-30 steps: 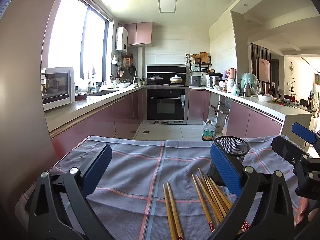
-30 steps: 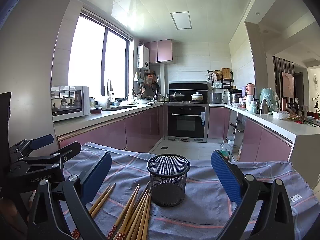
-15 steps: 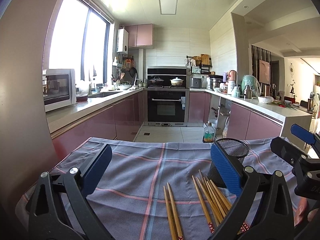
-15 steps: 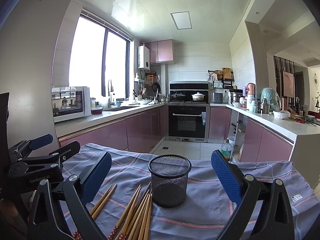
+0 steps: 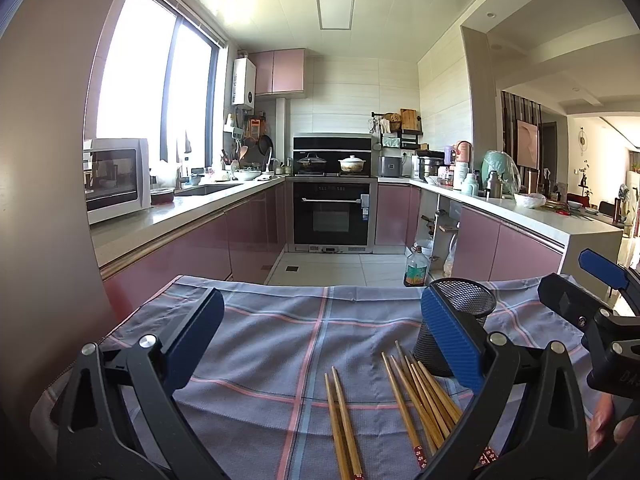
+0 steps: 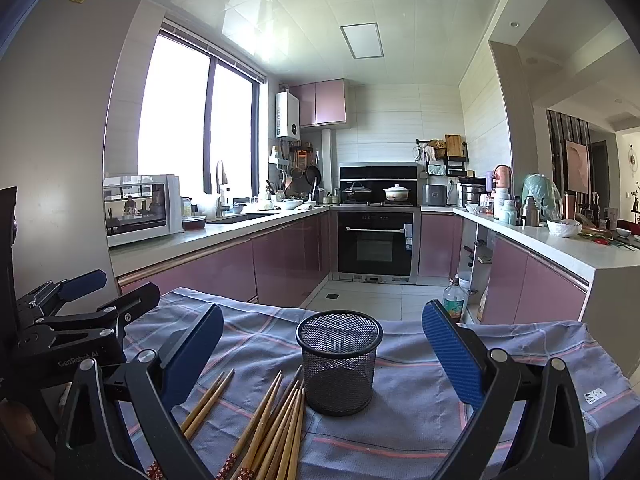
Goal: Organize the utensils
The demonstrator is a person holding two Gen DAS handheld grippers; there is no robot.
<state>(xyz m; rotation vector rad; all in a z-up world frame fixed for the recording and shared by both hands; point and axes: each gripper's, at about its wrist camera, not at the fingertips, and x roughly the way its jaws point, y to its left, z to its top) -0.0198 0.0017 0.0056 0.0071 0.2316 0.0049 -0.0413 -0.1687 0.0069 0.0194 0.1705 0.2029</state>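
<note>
Both grippers wait wide open above the cloth; no chopstick is picked up yet.

From the left wrist view, the left gripper (image 5: 320,332) has its jaws spread wide and holds nothing. A separate pair of chopsticks (image 5: 342,424) lies on the checked cloth (image 5: 280,320) just ahead, between the two fingers, and the bigger bundle of chopsticks (image 5: 420,396) lies to the right, its tips touching or almost touching the black mesh cup (image 5: 460,320). From the right wrist view, the right gripper (image 6: 322,356) is also wide and empty, with the mesh cup (image 6: 339,360) standing upright between its fingers and the bundle (image 6: 276,428) low at the left. I judge this is the start: the next move calls for lowering one gripper onto chopsticks and closing narrowly on them.
</note>
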